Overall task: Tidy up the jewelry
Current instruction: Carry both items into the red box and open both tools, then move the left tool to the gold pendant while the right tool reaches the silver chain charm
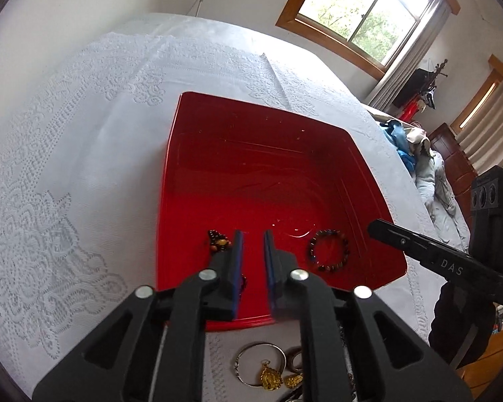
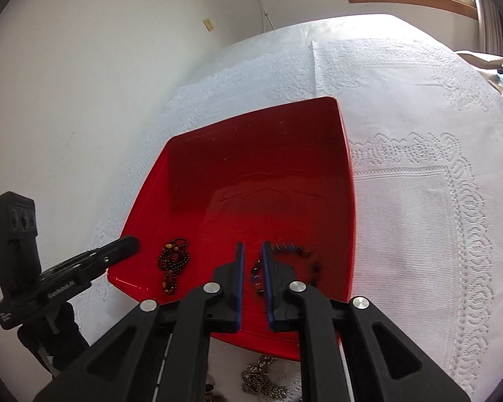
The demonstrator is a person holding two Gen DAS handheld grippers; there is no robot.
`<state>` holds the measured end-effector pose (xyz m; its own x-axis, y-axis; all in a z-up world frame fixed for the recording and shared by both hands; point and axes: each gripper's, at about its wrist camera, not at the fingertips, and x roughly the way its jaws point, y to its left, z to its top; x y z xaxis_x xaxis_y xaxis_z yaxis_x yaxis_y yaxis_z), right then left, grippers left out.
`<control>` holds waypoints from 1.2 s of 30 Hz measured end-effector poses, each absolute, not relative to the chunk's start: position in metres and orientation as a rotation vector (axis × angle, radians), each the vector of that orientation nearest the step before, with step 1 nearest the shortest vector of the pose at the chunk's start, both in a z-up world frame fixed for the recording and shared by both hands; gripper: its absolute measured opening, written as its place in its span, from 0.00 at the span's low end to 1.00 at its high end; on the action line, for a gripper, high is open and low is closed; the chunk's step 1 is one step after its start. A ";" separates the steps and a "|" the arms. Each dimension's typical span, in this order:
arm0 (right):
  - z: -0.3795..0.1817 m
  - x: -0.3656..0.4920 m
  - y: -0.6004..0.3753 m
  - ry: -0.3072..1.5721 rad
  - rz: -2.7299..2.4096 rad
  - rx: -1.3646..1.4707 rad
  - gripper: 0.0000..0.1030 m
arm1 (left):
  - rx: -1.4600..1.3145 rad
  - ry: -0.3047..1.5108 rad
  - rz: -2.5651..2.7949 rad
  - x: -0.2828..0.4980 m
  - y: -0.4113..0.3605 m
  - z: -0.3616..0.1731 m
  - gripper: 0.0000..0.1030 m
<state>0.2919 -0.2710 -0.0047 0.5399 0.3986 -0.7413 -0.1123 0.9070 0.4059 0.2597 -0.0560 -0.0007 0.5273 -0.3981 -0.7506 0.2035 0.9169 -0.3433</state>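
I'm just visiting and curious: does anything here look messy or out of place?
Only partly tidy. Two bead pieces lie in the red tray: a bracelet and a bunched strand. A silver bangle and gold pendants sit outside on the lace cloth. Nothing looks damaged.

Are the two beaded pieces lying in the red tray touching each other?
Apart. The right wrist view shows bare red tray floor between the dark beaded necklace and the beaded bracelet; the left wrist view shows the same gap.
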 end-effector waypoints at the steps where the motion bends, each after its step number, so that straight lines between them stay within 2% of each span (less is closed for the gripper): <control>1: -0.003 0.289 -0.272 0.950 0.309 0.328 0.12 | -0.213 0.950 -0.358 0.257 -0.055 0.000 0.17; 3: 0.000 0.280 -0.273 0.941 0.311 0.328 0.12 | -0.188 0.952 -0.343 0.251 -0.053 0.005 0.20; 12: 0.013 0.260 -0.269 0.908 0.305 0.280 0.16 | -0.113 1.031 -0.383 0.221 -0.061 0.008 0.20; 24: -0.003 0.219 -0.258 0.951 0.364 0.220 0.19 | -0.042 1.204 -0.505 0.195 -0.087 -0.038 0.20; 28: -0.010 0.217 -0.252 0.970 0.356 0.196 0.29 | -0.054 1.261 -0.501 0.199 -0.090 -0.056 0.20; 31: -0.016 0.218 -0.247 0.990 0.351 0.165 0.31 | -0.054 1.249 -0.465 0.200 -0.086 -0.058 0.20; 35: -0.023 0.219 -0.246 1.022 0.366 0.176 0.33 | -0.042 1.225 -0.477 0.194 -0.086 -0.054 0.35; 36: -0.025 0.220 -0.246 1.030 0.363 0.175 0.33 | -0.029 1.221 -0.478 0.193 -0.087 -0.055 0.35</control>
<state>0.2200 -0.2456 -0.0249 0.4617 0.3748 -0.8039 -0.2126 0.9267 0.3099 0.1925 -0.0870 -0.0548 0.2569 -0.3675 -0.8939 0.3374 0.9008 -0.2734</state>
